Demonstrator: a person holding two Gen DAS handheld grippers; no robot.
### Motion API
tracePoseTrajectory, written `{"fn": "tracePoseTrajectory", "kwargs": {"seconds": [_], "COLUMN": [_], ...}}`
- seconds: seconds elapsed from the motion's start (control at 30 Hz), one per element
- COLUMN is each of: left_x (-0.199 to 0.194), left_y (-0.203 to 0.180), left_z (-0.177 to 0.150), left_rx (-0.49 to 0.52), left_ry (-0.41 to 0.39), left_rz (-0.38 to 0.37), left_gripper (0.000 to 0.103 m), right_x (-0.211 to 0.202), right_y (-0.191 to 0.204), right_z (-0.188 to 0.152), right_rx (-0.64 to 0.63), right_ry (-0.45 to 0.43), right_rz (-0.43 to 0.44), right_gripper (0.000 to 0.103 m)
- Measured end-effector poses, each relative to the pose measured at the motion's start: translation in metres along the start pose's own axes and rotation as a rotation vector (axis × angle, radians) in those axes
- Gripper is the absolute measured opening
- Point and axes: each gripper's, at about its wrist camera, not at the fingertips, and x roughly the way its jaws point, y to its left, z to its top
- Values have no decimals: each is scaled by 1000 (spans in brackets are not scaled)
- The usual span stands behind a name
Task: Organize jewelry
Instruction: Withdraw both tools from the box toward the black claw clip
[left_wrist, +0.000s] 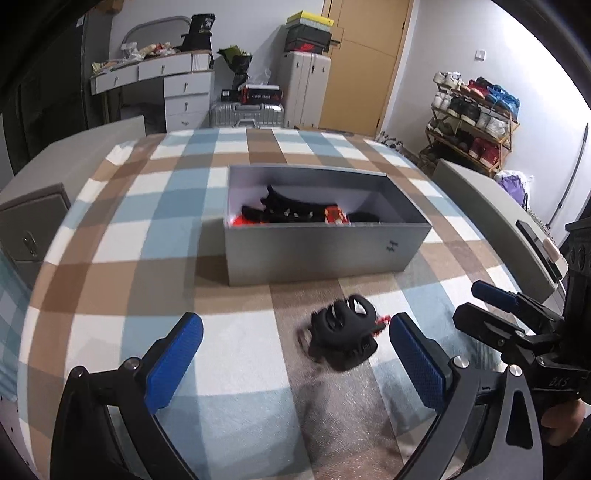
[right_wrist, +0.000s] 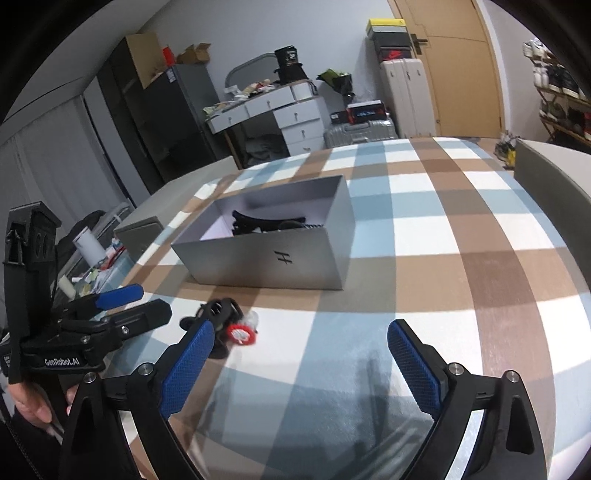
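Left wrist view is showing both claws, left claw (left_wrist: 295, 347) and right claw (right_wrist: 301, 354), gaping wide and empty; a black clip (left_wrist: 341, 328) is lying just before the box (left_wrist: 325, 254), so careless closing risks knocking it aside.

Legible markings — "GenRobot.AI" in white on the left gripper (right_wrist: 147, 306) body; a slanted "H" logo on the grey box (right_wrist: 284, 254) front wall.

Even indoor light, fisheye-bent edges with dark corners, foreground slightly motion-blurred.
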Motion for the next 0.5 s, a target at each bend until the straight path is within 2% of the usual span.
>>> {"fn": "tracePoseTrajectory", "kwargs": {"seconds": [0.13,0.27,0.5], "left_x": [7,12,15], "left_y": [-3,-5,-17], "left_z": [-3,-6,-7], "left_rx": [-5,-20,32], "left_ry": [39,63,68], "left_rz": [-11,-56,-88], "left_gripper": [99,99,98], "right_x": [-2,-4,-3], "right_y": [1,2,-2], "right_z": [-4,-4,-4], "right_rx": [-22,-30,-7], "right_ry": [-5,-14,-19], "right_rz": [-24,-23,-6], "right_gripper": [99,100,100]}}
